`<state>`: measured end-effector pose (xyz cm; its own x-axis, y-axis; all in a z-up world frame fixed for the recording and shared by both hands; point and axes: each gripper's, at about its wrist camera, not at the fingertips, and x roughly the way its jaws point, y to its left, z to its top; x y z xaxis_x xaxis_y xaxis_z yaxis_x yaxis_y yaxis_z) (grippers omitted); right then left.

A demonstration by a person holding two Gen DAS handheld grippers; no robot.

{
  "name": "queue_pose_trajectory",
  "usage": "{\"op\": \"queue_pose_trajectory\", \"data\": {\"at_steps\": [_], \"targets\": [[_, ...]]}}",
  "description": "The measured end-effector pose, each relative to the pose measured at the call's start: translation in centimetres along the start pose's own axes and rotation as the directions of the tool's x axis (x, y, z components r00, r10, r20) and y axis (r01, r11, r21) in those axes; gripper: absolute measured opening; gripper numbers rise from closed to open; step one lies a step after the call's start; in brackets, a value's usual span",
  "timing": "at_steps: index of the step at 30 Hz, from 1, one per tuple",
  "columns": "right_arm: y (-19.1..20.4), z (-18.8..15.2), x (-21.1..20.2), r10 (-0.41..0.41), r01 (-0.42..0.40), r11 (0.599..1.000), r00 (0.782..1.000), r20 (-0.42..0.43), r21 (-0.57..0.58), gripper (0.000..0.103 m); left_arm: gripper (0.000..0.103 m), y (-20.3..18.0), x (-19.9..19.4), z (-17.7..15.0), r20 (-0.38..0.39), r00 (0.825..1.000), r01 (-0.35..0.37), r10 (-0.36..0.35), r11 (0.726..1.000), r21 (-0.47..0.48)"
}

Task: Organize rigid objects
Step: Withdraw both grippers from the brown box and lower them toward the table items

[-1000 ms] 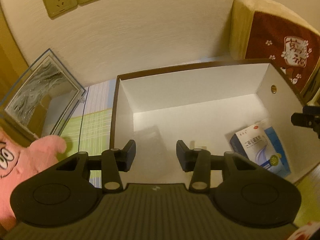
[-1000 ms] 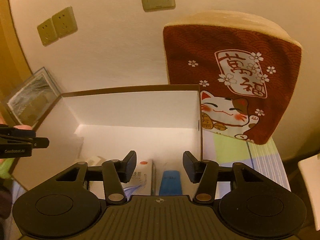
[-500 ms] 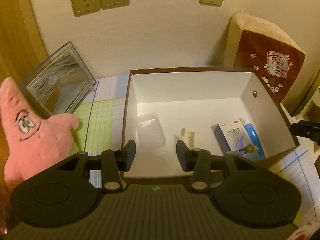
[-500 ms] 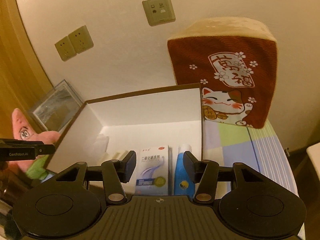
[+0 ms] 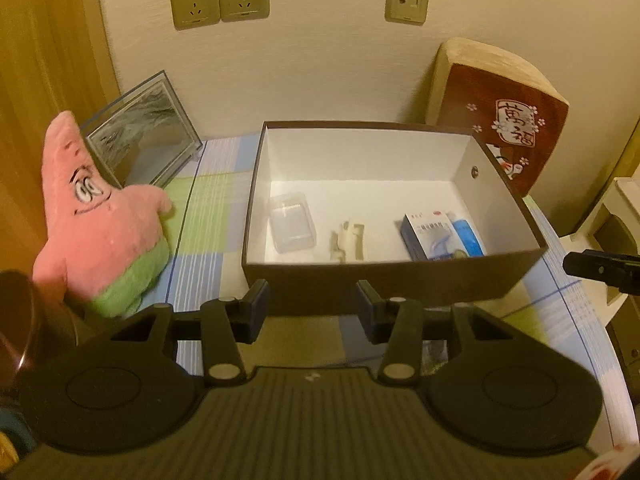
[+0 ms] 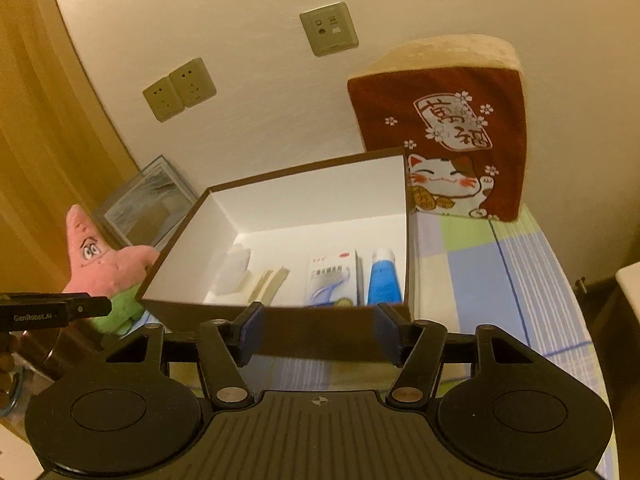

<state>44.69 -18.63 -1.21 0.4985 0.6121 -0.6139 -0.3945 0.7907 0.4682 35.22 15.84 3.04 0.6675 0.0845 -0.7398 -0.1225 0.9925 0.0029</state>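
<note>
From the left wrist, the brown box [image 5: 394,276] at 12 o'clock holds a clear case [image 5: 291,223], a beige clip [image 5: 349,239], a medicine carton [image 5: 429,235] and a blue tube [image 5: 467,235], long axes running toward the wall; the left tongs [image 5: 311,310] are opening, holding nothing. From the right wrist, carton [image 6: 331,279] and tube [image 6: 384,278] lie side by side at the box's [image 6: 280,320] right wall, pointing to 12; the right tongs [image 6: 316,332] are opening wide, holding nothing.

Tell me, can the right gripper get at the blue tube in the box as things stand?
Probably yes. The box is open-topped, the blue tube lies uncovered by its right wall, and the right gripper, jaws opening and empty, sits just outside the near wall.
</note>
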Motion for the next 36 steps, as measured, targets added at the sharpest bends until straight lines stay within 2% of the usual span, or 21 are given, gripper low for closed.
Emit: {"op": "queue_pose_trajectory", "data": {"at_steps": [6,23,30,36], "targets": [[0.2,-1.6,-1.4,-0.001,0.001,1.000,1.000,-0.009,0.022,0.064,0.049,-1.1,-1.3,-2.4,-0.012,1.000,-0.002,0.002,1.000,0.002],[0.5,-6.9,-2.5,-0.007,0.013,0.999,0.992,-0.128,0.047,0.065,0.050,-2.5,-1.6,-9.1,-0.119,0.992,0.028,-0.032,0.999,-0.035],[0.8,-9.0,-1.8,-0.001,0.010,0.999,0.980,-0.199,0.049,0.065,0.050,-3.0,-1.1,-11.2,-0.168,0.985,0.037,-0.044,0.998,-0.046],[1.7,-10.7,-0.7,0.014,-0.009,1.000,0.962,-0.273,0.020,0.065,0.050,-3.4,-0.5,-12.7,-0.206,0.977,0.044,-0.052,0.998,-0.043]]}}
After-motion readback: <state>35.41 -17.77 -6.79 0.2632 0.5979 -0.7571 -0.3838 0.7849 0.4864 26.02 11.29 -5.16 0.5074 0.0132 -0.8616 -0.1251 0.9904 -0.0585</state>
